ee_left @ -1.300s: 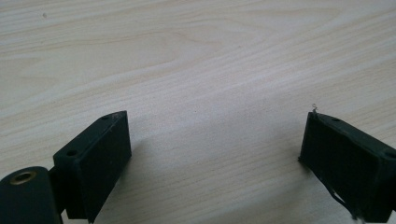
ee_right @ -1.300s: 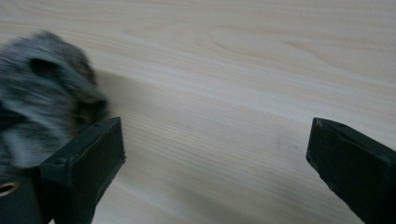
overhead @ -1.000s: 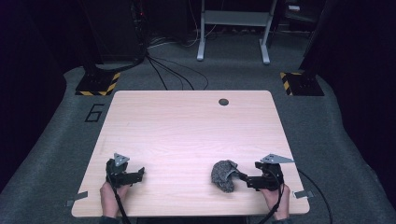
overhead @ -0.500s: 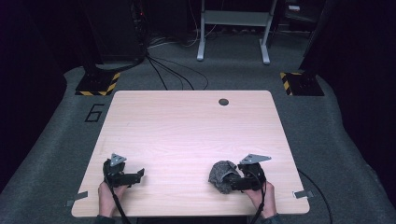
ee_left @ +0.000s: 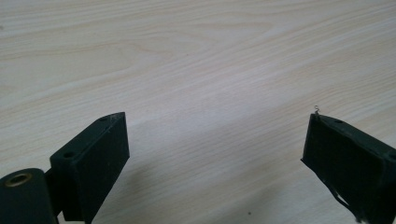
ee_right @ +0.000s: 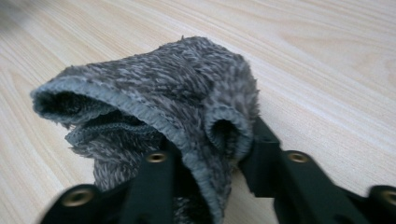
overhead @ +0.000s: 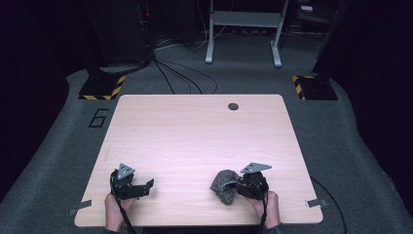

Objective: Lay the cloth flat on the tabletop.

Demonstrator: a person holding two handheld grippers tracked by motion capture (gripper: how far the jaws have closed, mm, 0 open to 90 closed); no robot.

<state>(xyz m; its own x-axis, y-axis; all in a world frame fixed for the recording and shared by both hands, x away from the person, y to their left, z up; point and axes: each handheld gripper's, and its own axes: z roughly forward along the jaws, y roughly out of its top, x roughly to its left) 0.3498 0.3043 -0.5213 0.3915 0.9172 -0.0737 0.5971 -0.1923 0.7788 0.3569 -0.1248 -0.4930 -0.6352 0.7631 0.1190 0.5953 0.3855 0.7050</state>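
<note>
Honestly, the fuzzy grey sock (ee_right: 163, 102) looks soft and floppy; right gripper (overhead: 241, 184) has jaws pinched on its cuff at the desk's (overhead: 195, 136) near edge, left gripper (overhead: 141, 186) gaping empty.

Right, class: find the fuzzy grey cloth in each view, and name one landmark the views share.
High view: the fuzzy grey cloth lies near the table's front edge, at the right tool.
Left gripper view: no cloth here.
Right gripper view: centre, bunched between the jaws.
Shared landmark: the light wooden tabletop.
</note>
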